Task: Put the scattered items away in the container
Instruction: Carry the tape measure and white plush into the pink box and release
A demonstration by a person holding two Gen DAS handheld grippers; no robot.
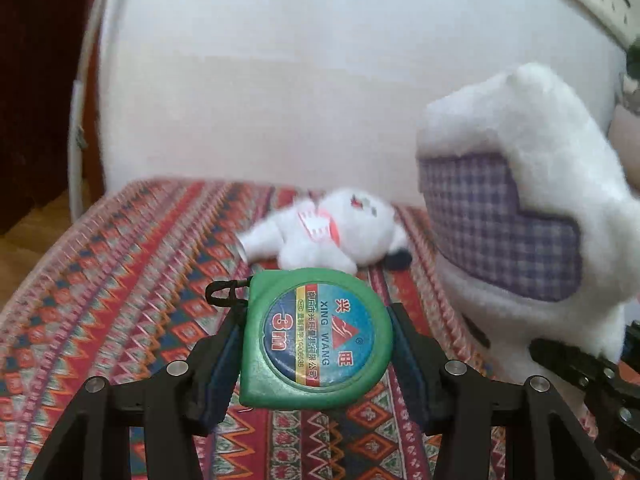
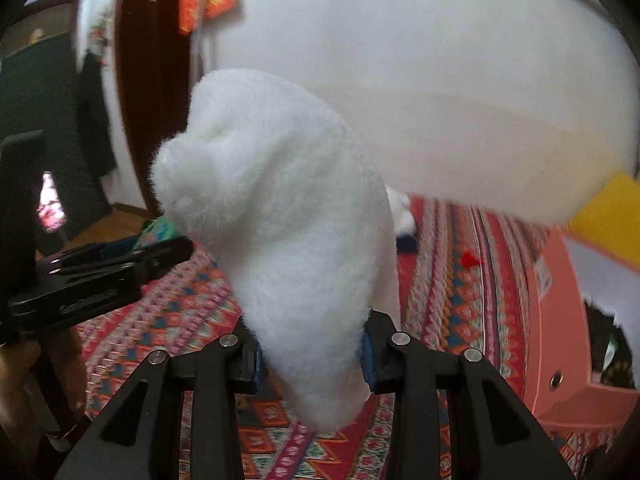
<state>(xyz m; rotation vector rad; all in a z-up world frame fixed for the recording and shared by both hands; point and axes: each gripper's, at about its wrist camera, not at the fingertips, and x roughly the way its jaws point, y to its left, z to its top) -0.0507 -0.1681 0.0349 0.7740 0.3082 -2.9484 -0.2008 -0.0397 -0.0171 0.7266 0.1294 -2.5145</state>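
Patterned cloth (image 1: 132,256) covered the table before a white wall. Left gripper (image 1: 316,344) clamped a green tape measure (image 1: 316,336) above the cloth. Right gripper (image 2: 312,360) pinched a white plush (image 2: 276,220), lifted at right. Second plush (image 1: 324,232) lay far, centre, on the cloth.

Soft, even indoor light fills both views, with no hard shadows and no glare. The tape measure (image 1: 316,340) is sharp, its label readable; beyond it the small plush toy (image 1: 324,232) and patterned cloth (image 1: 120,248) smear with motion blur. Fisheye bending curves the wall (image 2: 440,60), with dark vignetting at the right-wrist view's corners.
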